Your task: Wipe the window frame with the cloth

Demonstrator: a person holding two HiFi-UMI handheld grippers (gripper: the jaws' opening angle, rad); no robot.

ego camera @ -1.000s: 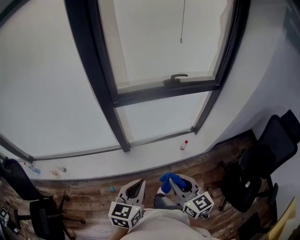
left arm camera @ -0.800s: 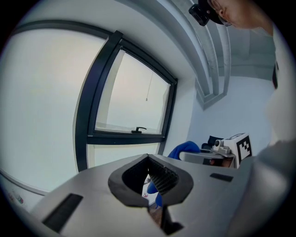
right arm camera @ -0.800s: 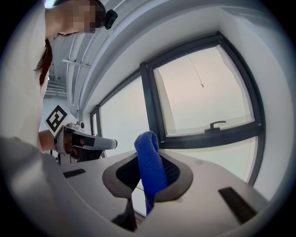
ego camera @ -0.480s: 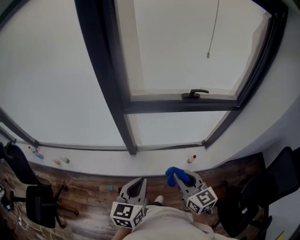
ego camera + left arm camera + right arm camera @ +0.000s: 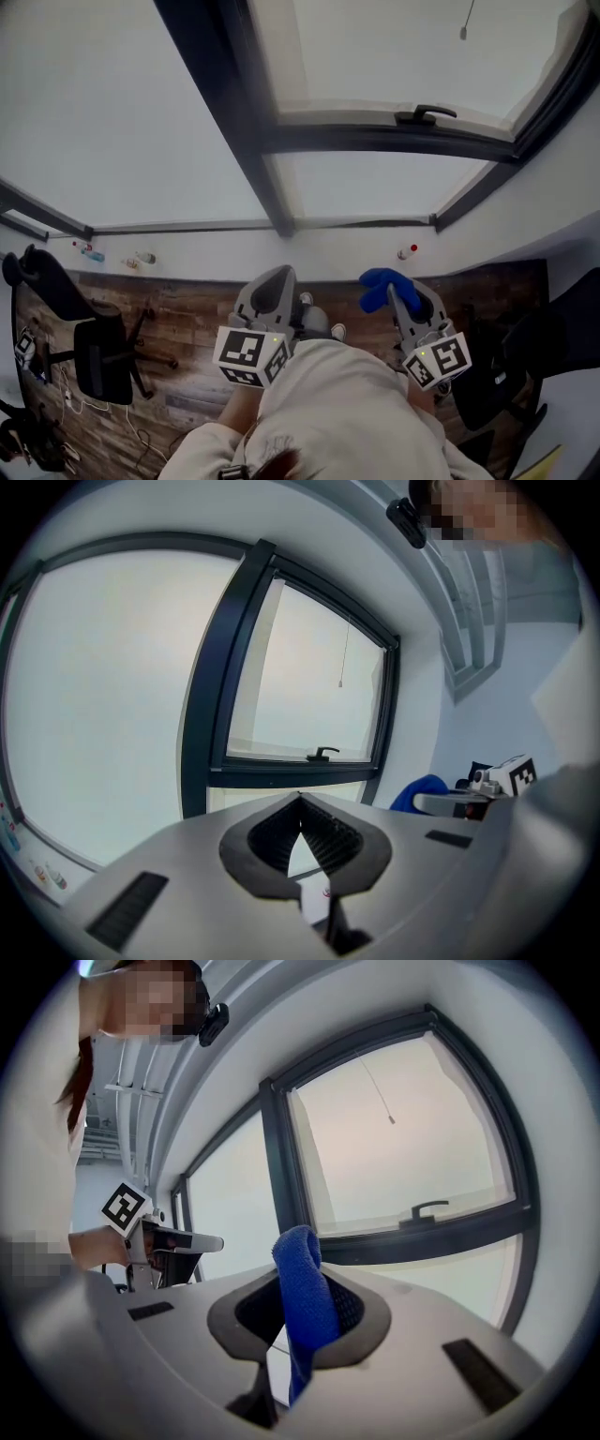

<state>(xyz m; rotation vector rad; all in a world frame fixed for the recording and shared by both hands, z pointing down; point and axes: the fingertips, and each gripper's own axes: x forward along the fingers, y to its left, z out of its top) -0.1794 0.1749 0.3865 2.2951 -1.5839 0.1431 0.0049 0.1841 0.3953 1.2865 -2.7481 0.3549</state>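
Right gripper view: the right gripper [image 5: 302, 1283] is clenched on a blue cloth [image 5: 298, 1246] that pokes up past its jaws. The dark window frame [image 5: 278, 1176] stands ahead, well apart. The left gripper [image 5: 300, 801] is closed and empty.

The window frame [image 5: 267, 178] runs off the top of the head view, and the hanging cord [image 5: 464, 21] at upper right is cut short there too. Small items [image 5: 141, 257] on the sill [image 5: 328, 246] at left and a red-capped one [image 5: 407, 251] at right are too tiny to identify. The lower end of the cloth [image 5: 300, 1251] vanishes between the jaws of the right gripper [image 5: 302, 1283].
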